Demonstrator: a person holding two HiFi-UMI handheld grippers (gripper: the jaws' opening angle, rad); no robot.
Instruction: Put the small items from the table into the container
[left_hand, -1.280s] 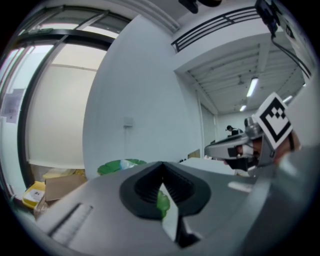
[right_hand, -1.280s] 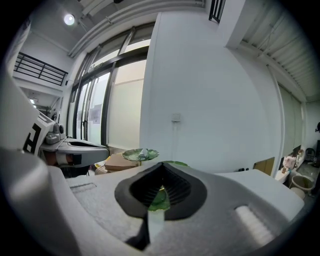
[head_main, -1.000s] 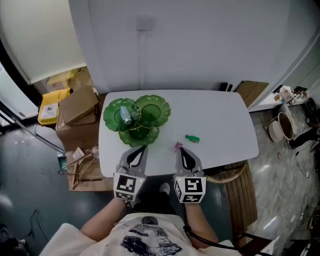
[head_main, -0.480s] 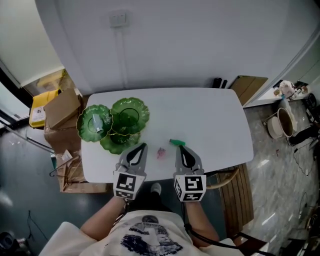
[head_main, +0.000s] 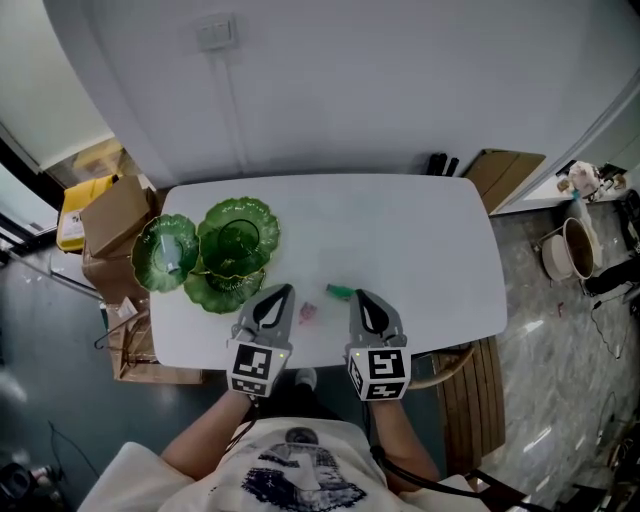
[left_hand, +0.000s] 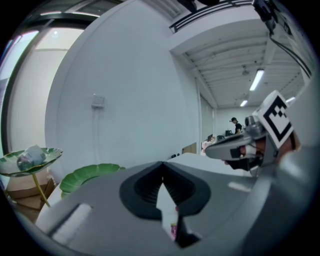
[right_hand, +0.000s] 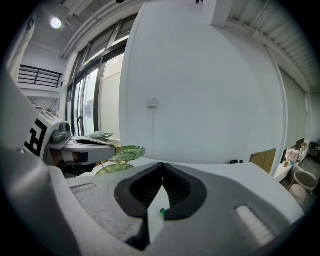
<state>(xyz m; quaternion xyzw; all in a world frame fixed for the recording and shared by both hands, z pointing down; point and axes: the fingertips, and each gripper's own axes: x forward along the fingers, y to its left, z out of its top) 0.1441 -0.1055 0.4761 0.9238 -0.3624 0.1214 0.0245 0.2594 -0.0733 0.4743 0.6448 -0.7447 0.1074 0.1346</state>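
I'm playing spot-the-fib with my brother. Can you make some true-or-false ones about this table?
1. The green leaf dish stands on the left part of the white table. True.
2. The pink item is in the dish. False: it lies on the table between the two grippers.
3. The right gripper is shut and empty. True.
4. The left gripper holds the small green item. False: it lies on the table, just ahead of the right gripper.
5. One leaf of the dish holds a small pale item. True.
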